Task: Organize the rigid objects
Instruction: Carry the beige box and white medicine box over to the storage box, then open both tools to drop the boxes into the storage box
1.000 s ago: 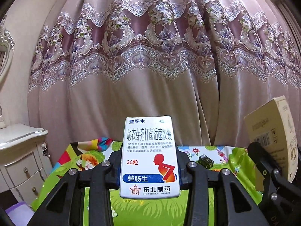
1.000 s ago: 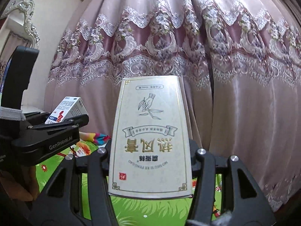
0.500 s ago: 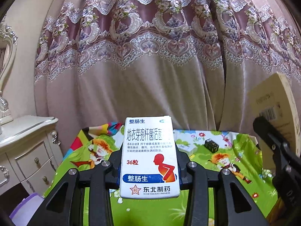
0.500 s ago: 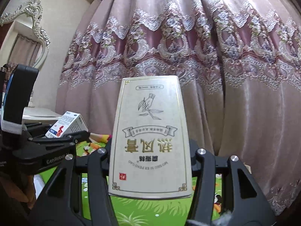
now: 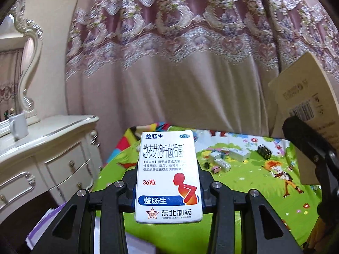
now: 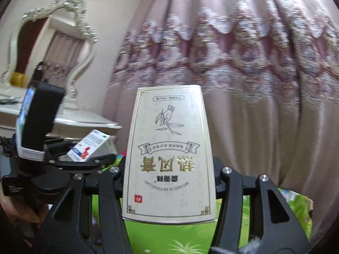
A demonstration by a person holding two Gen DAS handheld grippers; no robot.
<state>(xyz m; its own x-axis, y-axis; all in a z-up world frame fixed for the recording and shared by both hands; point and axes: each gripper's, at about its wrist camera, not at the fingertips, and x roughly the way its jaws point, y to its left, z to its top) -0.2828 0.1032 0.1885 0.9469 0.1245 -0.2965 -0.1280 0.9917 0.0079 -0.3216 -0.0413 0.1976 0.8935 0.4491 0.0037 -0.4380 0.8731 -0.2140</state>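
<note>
The left gripper (image 5: 168,192) is clamped on a white medicine box (image 5: 168,175), held upright with its printed face toward the camera, and the right gripper (image 6: 169,182) is closed the same way on a taller cream box (image 6: 169,154) whose gold lettering reads upside down. Both are carried in the air above a green cartoon-print mat (image 5: 254,182), in front of a pink embroidered curtain (image 5: 169,74). In the left wrist view a loose cluster of small boxes (image 5: 228,156) lies at about 1 o'clock from the held box, well apart from it, with a small dark box (image 5: 264,150) a little further toward 2 o'clock; a white dresser (image 5: 42,148) stands at 9 o'clock. The step in hand looks like carrying these 2 boxes toward that group. To do it well, keep each grip firm and level, lower one box at a time, and set it just beside the cluster rather than on it, since nudging those light cartons would scatter them. The tall cream box may tip if released before its base sits flat.
</note>
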